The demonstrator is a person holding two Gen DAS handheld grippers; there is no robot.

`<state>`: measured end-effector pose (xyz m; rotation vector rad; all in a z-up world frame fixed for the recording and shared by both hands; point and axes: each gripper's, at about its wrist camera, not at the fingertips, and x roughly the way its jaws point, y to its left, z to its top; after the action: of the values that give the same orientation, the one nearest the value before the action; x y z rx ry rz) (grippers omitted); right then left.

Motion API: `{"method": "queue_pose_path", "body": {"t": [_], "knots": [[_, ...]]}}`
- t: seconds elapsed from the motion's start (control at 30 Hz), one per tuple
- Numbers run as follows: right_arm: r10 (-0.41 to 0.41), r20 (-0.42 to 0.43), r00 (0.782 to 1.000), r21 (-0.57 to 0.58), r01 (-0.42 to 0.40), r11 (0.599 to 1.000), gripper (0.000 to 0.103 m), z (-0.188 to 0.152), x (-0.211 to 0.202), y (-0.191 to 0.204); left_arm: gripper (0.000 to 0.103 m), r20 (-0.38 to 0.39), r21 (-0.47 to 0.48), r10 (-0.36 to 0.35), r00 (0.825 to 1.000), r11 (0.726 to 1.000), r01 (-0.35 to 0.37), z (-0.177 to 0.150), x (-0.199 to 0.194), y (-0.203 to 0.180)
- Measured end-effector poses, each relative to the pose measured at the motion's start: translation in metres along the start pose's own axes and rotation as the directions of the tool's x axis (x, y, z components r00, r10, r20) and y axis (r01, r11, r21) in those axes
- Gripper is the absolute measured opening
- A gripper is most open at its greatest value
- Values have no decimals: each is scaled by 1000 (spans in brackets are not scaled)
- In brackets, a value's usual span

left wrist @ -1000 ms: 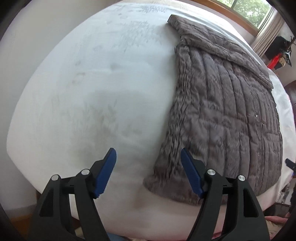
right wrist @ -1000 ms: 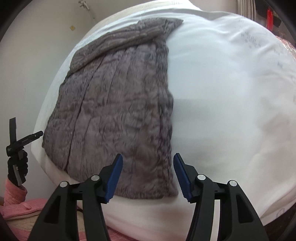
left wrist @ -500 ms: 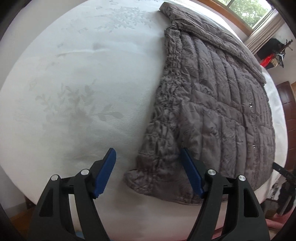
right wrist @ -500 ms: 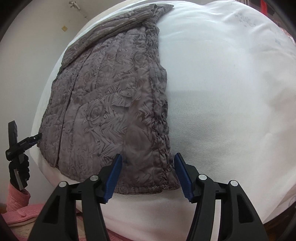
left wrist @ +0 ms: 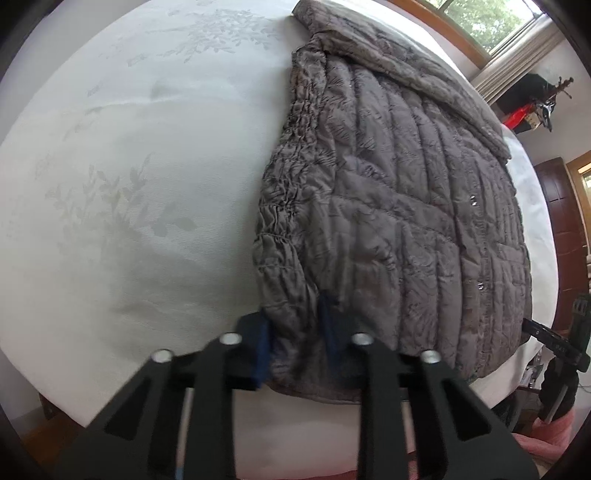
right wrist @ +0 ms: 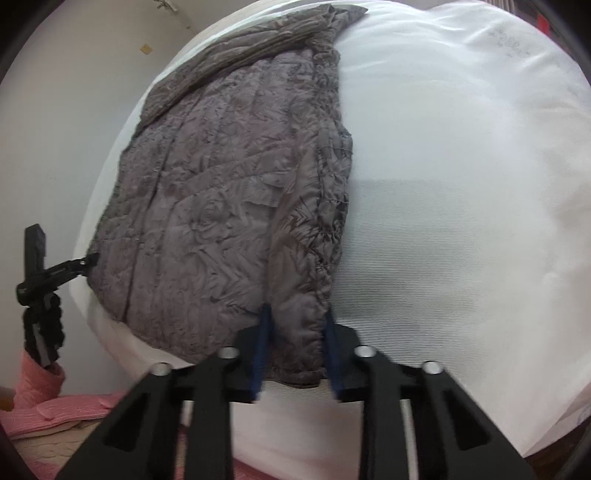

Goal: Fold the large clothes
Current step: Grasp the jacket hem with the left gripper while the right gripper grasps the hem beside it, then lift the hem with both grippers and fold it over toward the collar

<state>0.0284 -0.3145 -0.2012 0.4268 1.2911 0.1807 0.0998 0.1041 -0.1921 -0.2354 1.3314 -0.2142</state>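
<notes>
A grey quilted jacket (left wrist: 399, 206) lies flat on a white bed, collar at the far end, hem toward me. My left gripper (left wrist: 295, 332) is shut on the jacket's near left hem corner, fabric bunched between its blue pads. In the right wrist view the same jacket (right wrist: 221, 206) lies to the left. My right gripper (right wrist: 297, 332) is shut on its near right hem corner. The left gripper also shows in the right wrist view (right wrist: 79, 264), at the jacket's far hem corner.
The white patterned bedsheet (left wrist: 129, 184) spreads wide to the jacket's left, and white bedding (right wrist: 461, 221) to its right. A window (left wrist: 491, 22) and a dark wooden cabinet (left wrist: 561, 229) stand beyond the bed. Pink cloth (right wrist: 44, 406) lies low beside the bed.
Both grippers moved forward onto the jacket's hem and closed from wide open onto its two near corners.
</notes>
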Motion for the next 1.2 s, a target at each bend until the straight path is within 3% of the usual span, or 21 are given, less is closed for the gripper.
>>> {"method": "queue_pose_path", "body": {"t": [0.2,0.63,0.9,0.97,1.07,1.2], "knots": [[-8,4,1000,-31,8,999,17,1,-5,6,10,29,2,4,1000,1000,-4,-1,-13,-4],[-24,-13,1000,5,24,1000,17,1,7,-1,10,13,29,60,998,998,-61,-3,7,-5],[-12,2,1000,14,12,1000,16,4,-9,3,9,29,1,15,999,1000,-15,-1,-12,-4],[28,24,999,16,-29,999,15,9,-24,7,8,48,4,-4,999,1000,4,2,-25,-9],[84,71,994,2,-84,996,15,22,-50,15,7,109,18,-77,991,997,76,15,-58,-24],[121,137,983,-54,-114,992,14,52,-86,31,7,183,56,-125,975,992,117,41,-91,-40]]}}
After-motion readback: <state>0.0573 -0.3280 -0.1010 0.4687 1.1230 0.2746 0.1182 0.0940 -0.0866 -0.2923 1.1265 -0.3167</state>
